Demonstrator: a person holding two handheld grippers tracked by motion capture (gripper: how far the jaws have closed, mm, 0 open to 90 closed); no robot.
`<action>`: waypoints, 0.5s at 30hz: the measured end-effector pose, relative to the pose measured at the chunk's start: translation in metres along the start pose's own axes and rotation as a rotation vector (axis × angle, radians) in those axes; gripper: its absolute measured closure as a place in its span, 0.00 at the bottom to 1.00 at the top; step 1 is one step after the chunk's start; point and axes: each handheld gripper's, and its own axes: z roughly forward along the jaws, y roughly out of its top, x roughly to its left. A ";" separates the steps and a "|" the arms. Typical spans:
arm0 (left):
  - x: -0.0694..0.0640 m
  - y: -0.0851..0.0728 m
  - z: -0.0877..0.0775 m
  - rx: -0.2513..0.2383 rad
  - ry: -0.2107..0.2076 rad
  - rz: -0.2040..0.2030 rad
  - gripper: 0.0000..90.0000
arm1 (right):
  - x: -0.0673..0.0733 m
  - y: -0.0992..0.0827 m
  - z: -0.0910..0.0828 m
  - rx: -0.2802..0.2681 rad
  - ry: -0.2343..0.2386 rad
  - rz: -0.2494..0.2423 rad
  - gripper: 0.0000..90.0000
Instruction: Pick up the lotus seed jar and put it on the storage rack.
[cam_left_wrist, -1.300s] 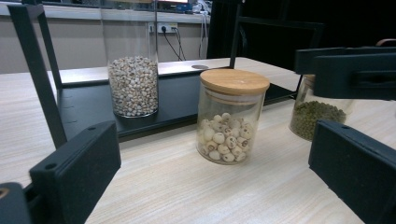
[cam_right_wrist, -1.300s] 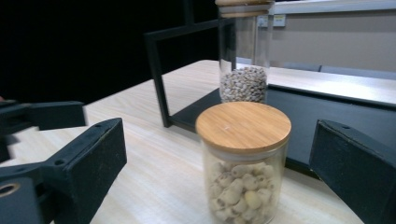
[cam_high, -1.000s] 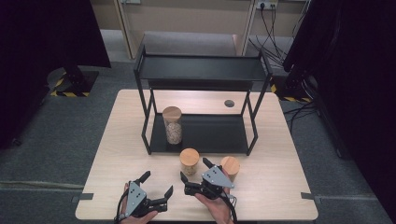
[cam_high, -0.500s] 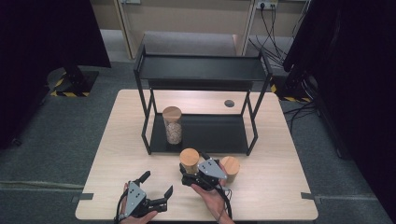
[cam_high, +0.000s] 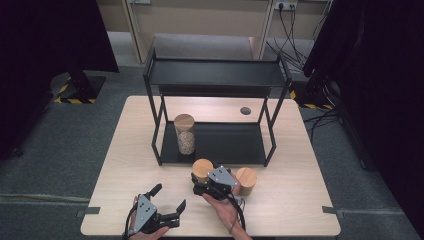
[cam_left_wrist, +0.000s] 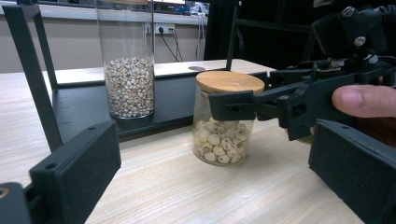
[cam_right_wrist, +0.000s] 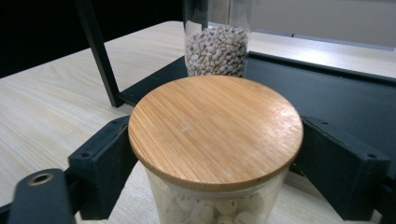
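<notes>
The short jar (cam_high: 202, 170) stands upright at lower centre — bamboo lid up — with the right gripper (cam_high: 200, 182) just closing, both jaws pinching its glass.

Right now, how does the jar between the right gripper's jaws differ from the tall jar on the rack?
The short jar stands on the table; the tall jar stands on the rack's lower shelf. The short jar holds large pale round pieces; the tall jar holds small grains. The right gripper, whose jaws have just been closing, flanks the short jar; nothing touches the tall jar. Both are clear glass with round wooden lids.
</notes>
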 end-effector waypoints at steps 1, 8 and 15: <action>0.000 0.000 0.000 0.002 0.000 0.001 0.02 | 0.001 0.000 0.001 0.003 -0.002 -0.005 0.18; 0.001 0.000 -0.001 -0.004 0.004 -0.005 0.02 | 0.001 0.002 0.006 0.027 -0.002 0.011 0.28; 0.002 0.001 -0.001 -0.004 0.003 -0.008 0.02 | 0.006 0.000 0.006 0.016 -0.017 -0.004 0.28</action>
